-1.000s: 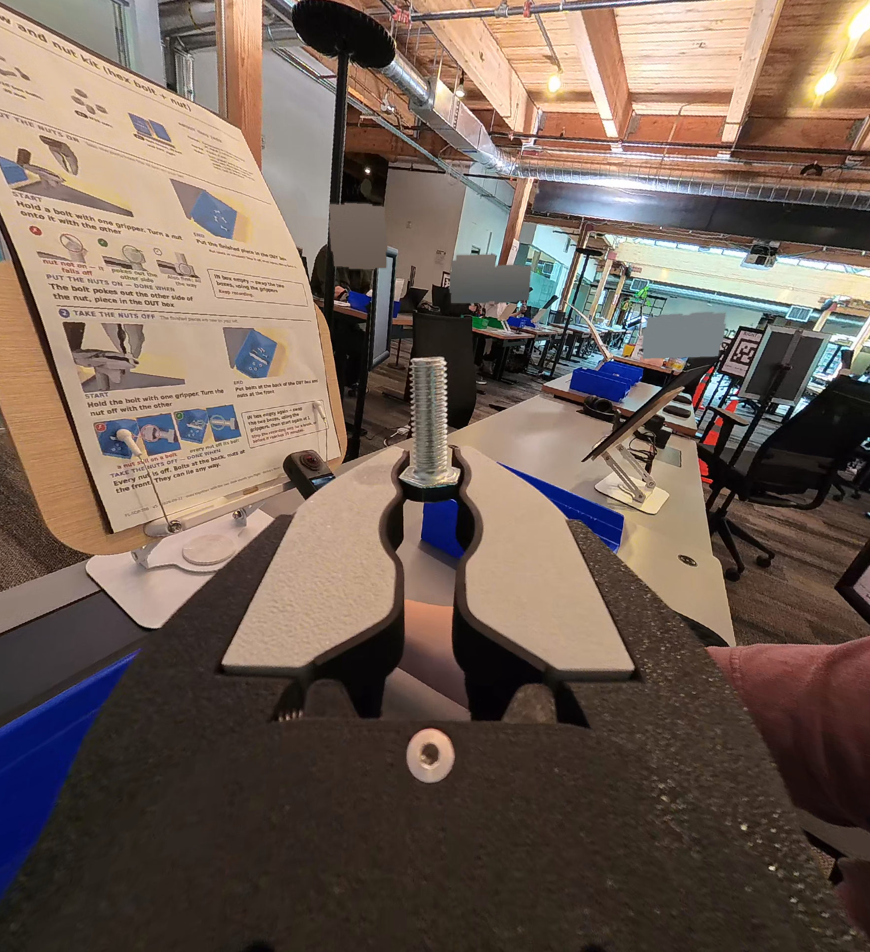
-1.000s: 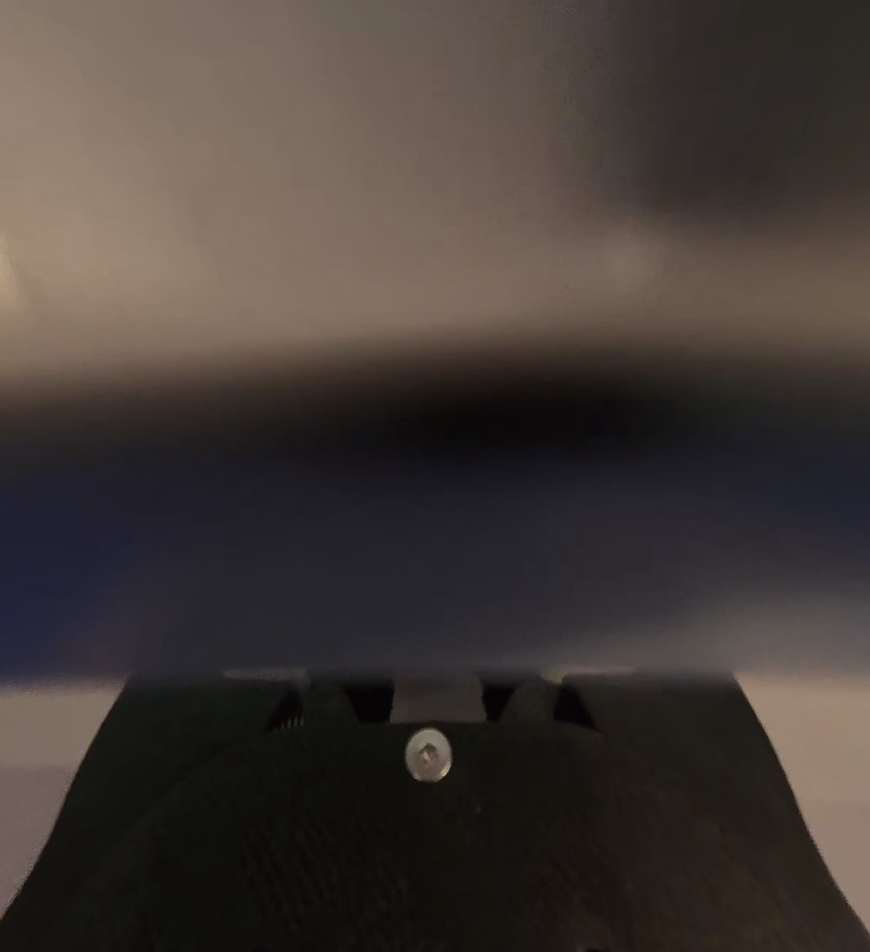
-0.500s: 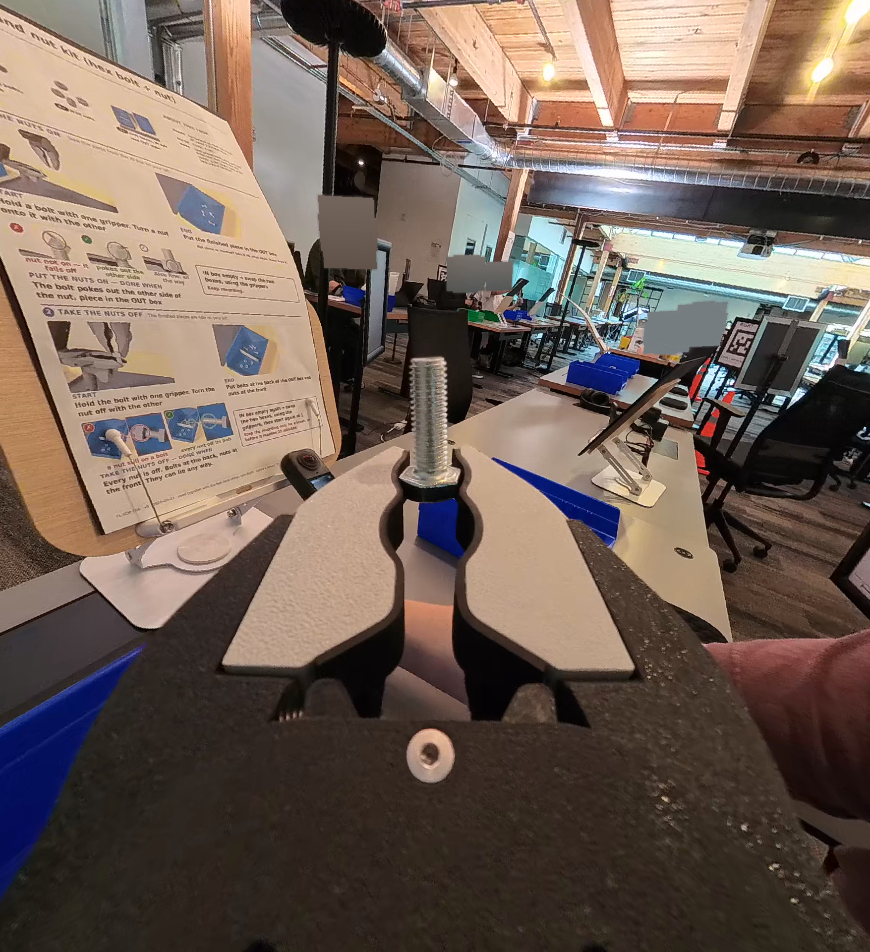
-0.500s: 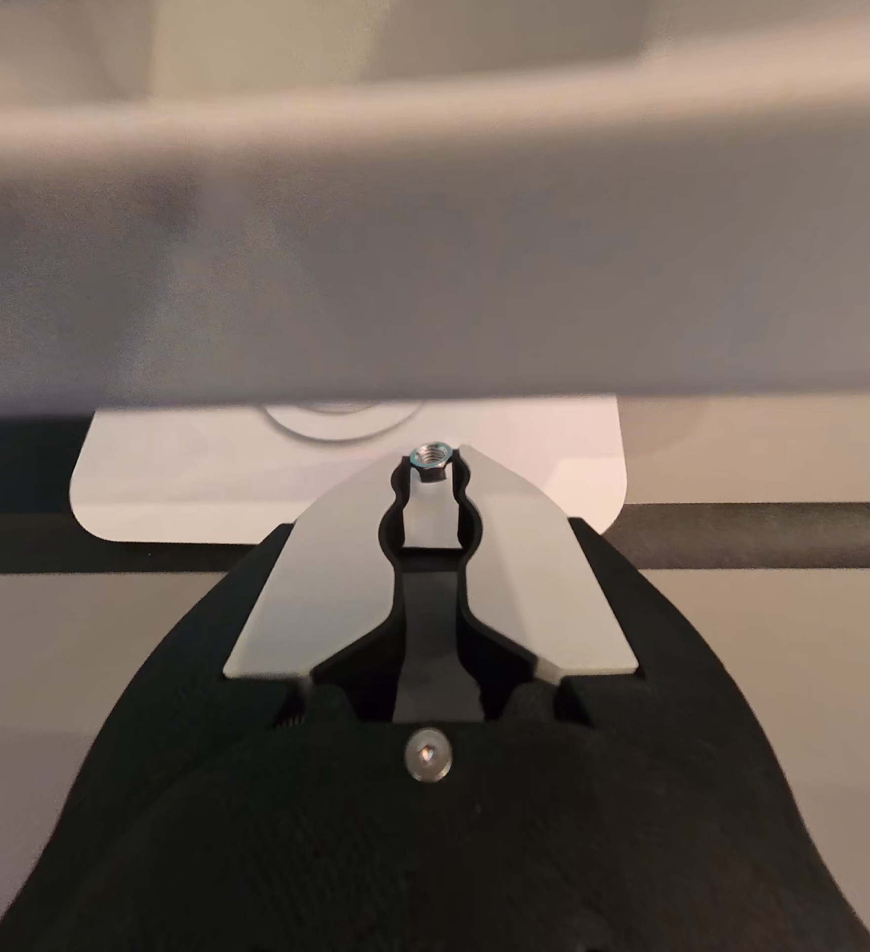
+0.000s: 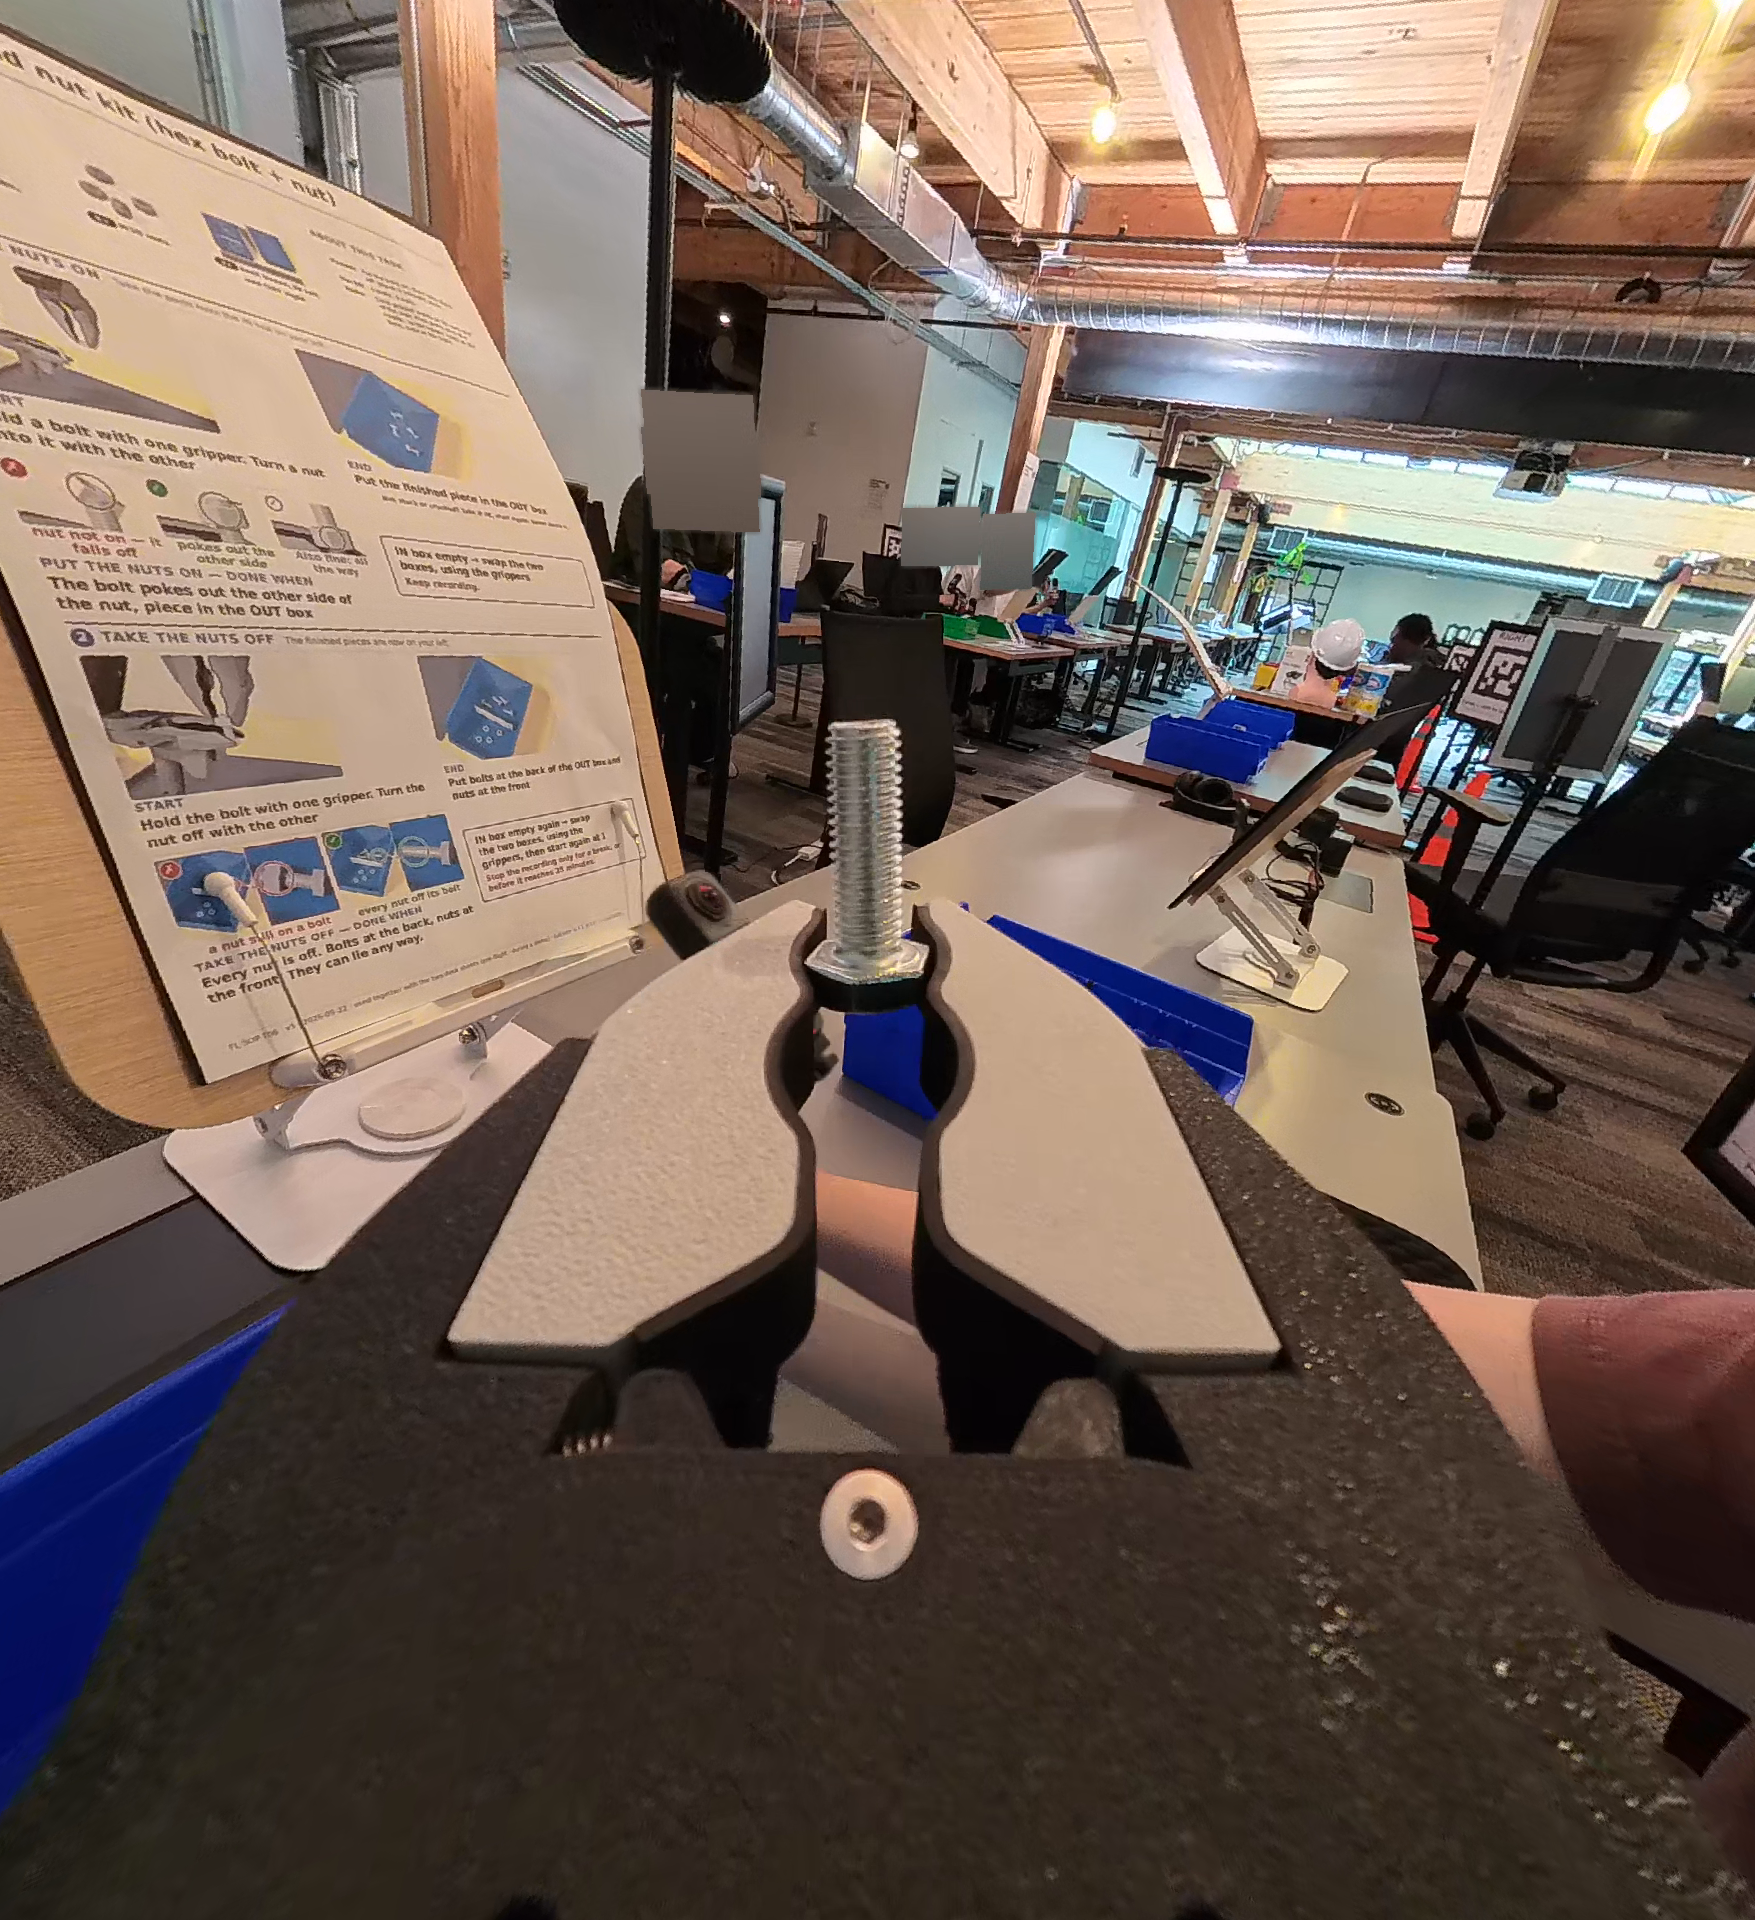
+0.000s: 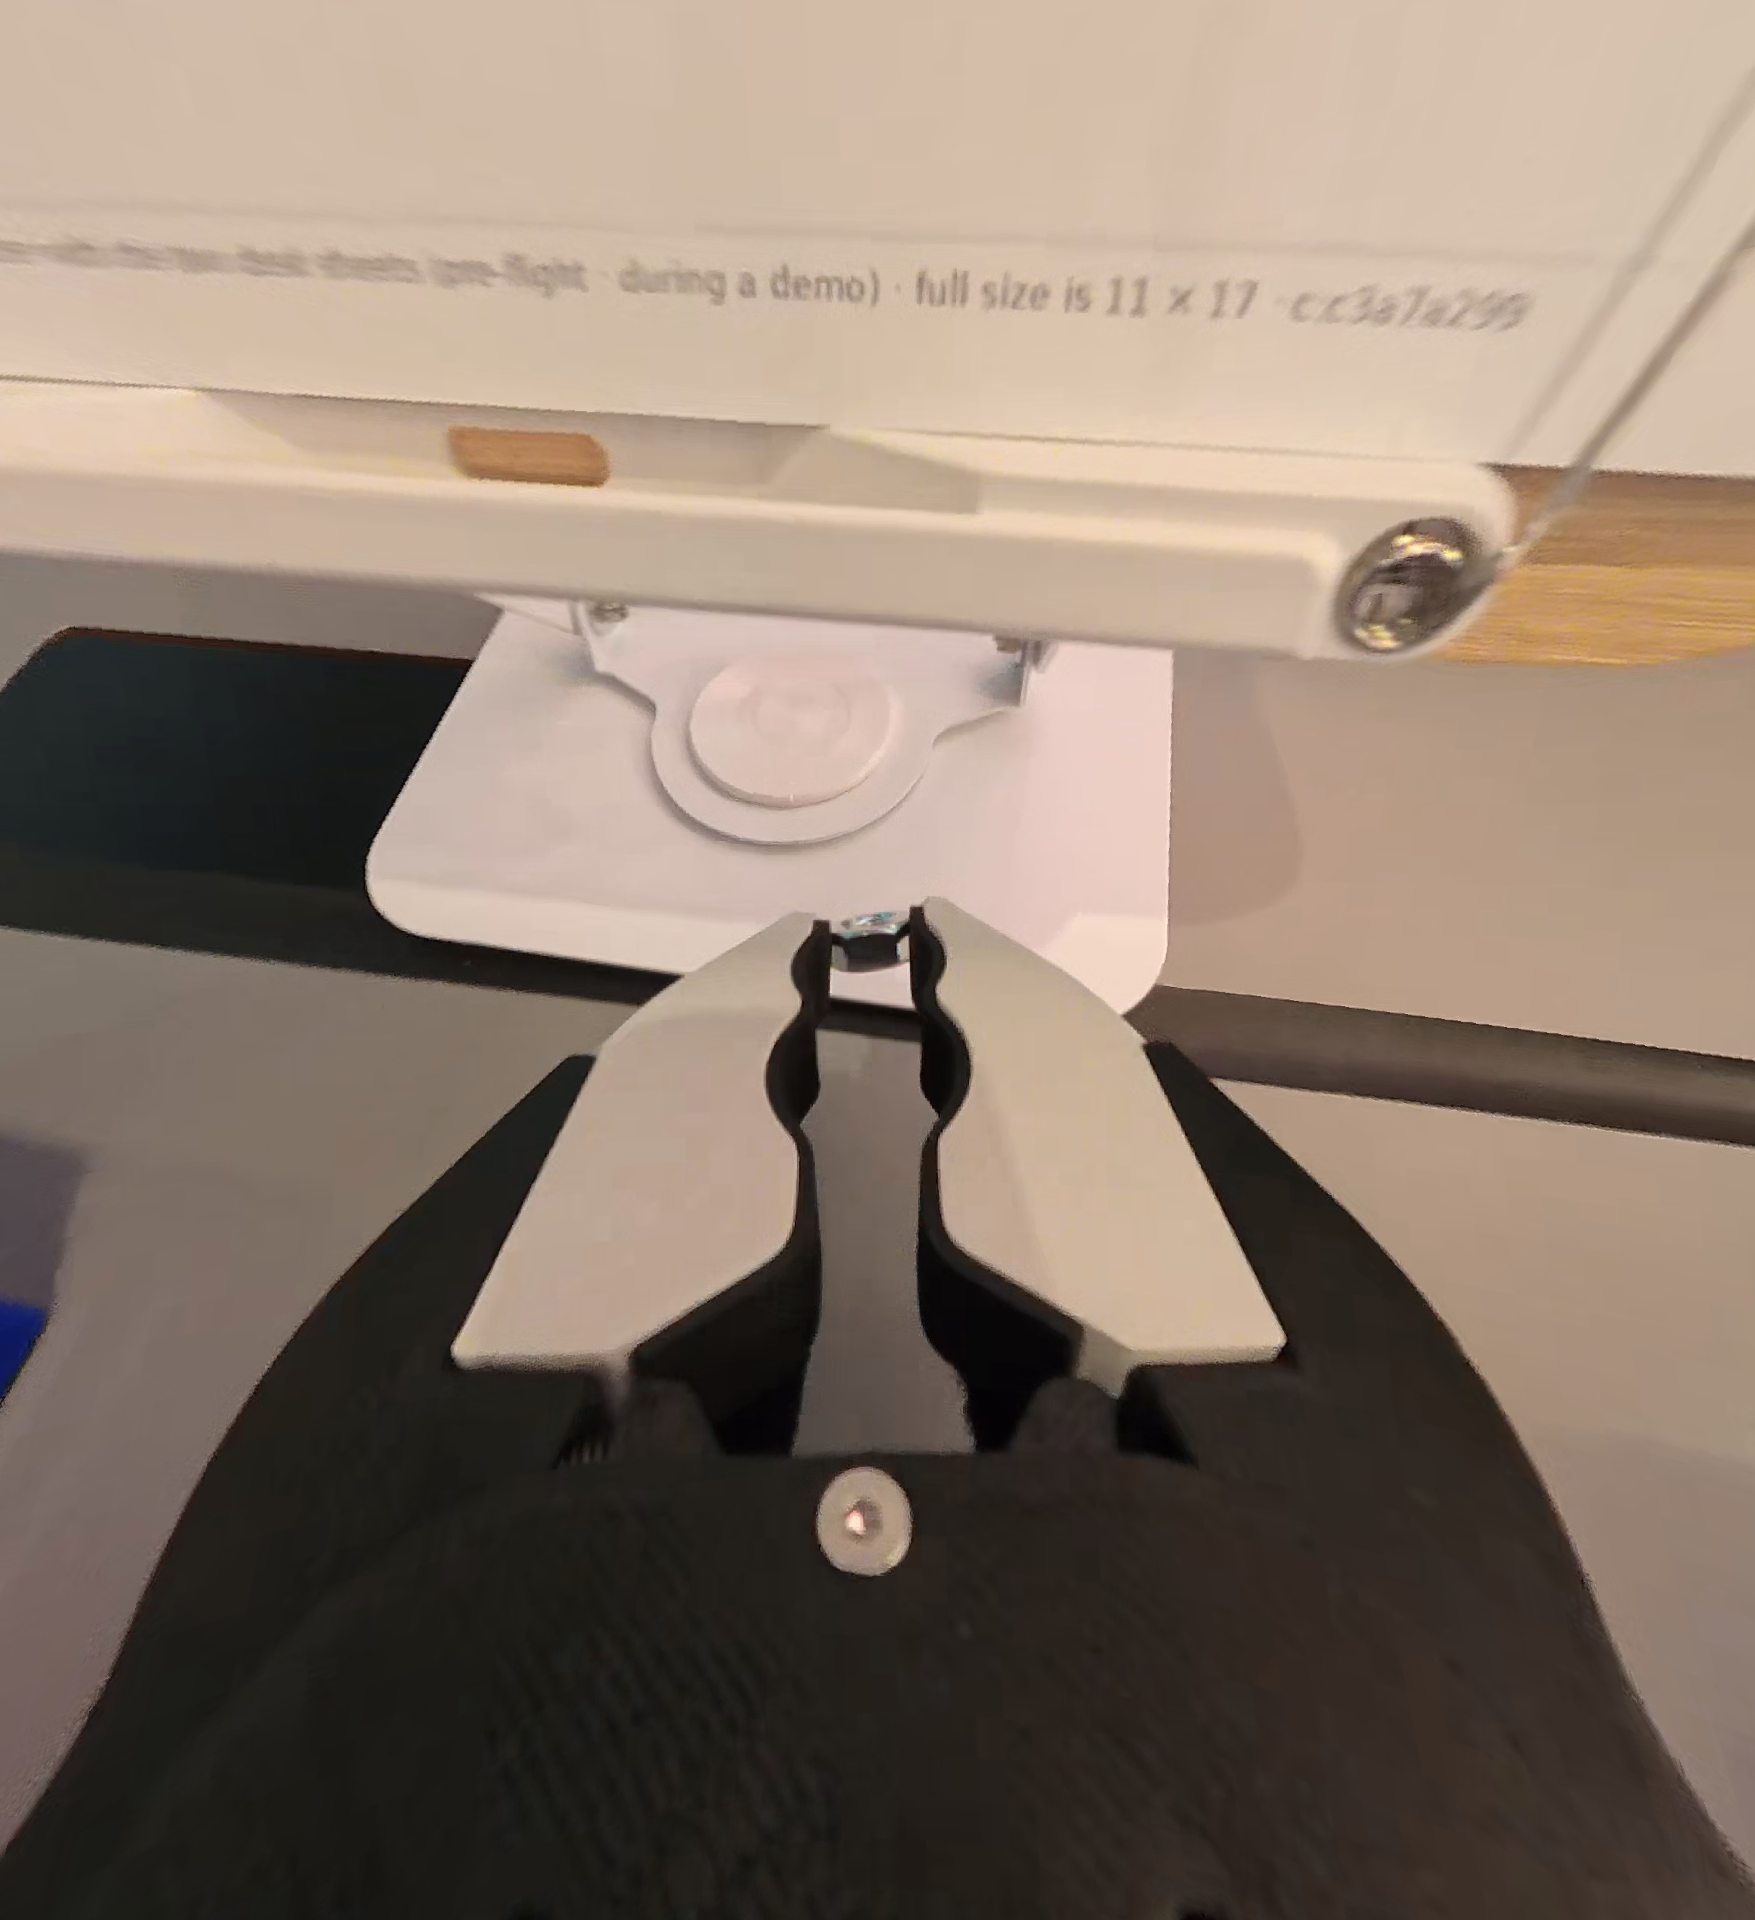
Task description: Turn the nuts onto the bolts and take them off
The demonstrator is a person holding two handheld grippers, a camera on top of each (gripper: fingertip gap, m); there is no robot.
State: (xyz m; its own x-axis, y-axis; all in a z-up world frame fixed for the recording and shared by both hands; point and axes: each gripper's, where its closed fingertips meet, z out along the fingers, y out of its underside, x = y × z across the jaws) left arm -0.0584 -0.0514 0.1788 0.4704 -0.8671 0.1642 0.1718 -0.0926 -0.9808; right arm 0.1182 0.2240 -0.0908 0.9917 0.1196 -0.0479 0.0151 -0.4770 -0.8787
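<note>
The left gripper clamps the bolt by its head at frame centre, threaded shank pointing straight up. The right gripper pinches the nut at its fingertips, centre frame. The next move likely requires aligning the nut's bore with the upright shank.

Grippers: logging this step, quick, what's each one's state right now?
Left gripper: shut on the hex bolt, threads pointing up.
Right gripper: shut on a hex nut at its tips.

Sheet stand close ahead of right tool; above upright bolt, apparently open air.
</note>
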